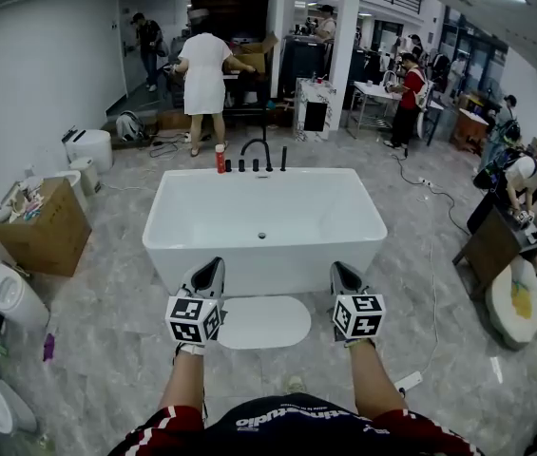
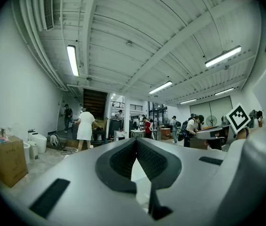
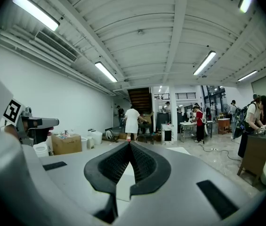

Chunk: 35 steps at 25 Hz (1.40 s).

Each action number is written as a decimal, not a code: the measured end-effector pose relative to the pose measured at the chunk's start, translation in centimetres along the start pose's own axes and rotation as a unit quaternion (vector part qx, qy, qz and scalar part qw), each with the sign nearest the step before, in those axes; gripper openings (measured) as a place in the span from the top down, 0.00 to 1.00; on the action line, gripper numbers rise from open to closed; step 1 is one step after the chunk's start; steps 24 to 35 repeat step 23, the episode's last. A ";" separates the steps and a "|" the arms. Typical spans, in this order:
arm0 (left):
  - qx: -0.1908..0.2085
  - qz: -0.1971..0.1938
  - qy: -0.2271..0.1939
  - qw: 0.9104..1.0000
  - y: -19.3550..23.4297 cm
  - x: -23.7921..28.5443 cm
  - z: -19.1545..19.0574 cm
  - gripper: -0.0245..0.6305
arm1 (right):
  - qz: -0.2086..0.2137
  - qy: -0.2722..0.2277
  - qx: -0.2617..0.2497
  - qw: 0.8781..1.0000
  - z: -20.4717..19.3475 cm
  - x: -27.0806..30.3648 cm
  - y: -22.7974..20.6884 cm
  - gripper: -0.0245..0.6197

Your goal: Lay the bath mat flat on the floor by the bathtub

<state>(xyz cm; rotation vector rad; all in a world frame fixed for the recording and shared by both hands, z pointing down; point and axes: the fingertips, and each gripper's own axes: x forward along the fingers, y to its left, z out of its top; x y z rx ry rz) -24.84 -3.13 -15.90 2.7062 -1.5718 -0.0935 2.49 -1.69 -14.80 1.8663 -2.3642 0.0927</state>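
There is one white bathtub (image 1: 268,266), one white oval bath mat (image 1: 263,322) and two claws. One red bottle (image 1: 220,160) and one black faucet (image 1: 257,150) stand on the tub's far rim, and one cardboard box (image 1: 45,231) sits on the floor (image 1: 106,350) to the left. Several people stand further back in the room.

The mat lies flat on the floor just in front of the tub's near wall. In the head view it sits between the two claws, its left end by the left claw (image 1: 213,266) and its right end a little apart from the right claw (image 1: 342,272). Neither claw holds it.

The left claw (image 2: 136,142) is closed, tips together with nothing between them. The right claw (image 3: 130,145) is likewise closed and empty.
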 end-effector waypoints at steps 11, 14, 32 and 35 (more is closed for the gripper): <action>-0.007 0.003 -0.003 1.000 -0.1 -0.3 0.2 0.94 | -0.006 -0.005 0.006 1.000 0.5 -0.5 -0.3 0.92; -0.006 0.005 -0.002 1.000 0.1 -0.6 0.3 0.94 | -0.006 -0.005 0.004 1.000 0.6 -0.4 0.0 0.92; -0.013 0.014 -0.004 1.000 1.0 -1.2 -0.4 0.94 | -0.003 -0.005 -0.003 1.000 0.4 -0.2 0.5 0.92; -0.013 0.014 -0.004 1.000 1.0 -1.2 -0.4 0.94 | -0.003 -0.005 -0.003 1.000 0.4 -0.2 0.5 0.92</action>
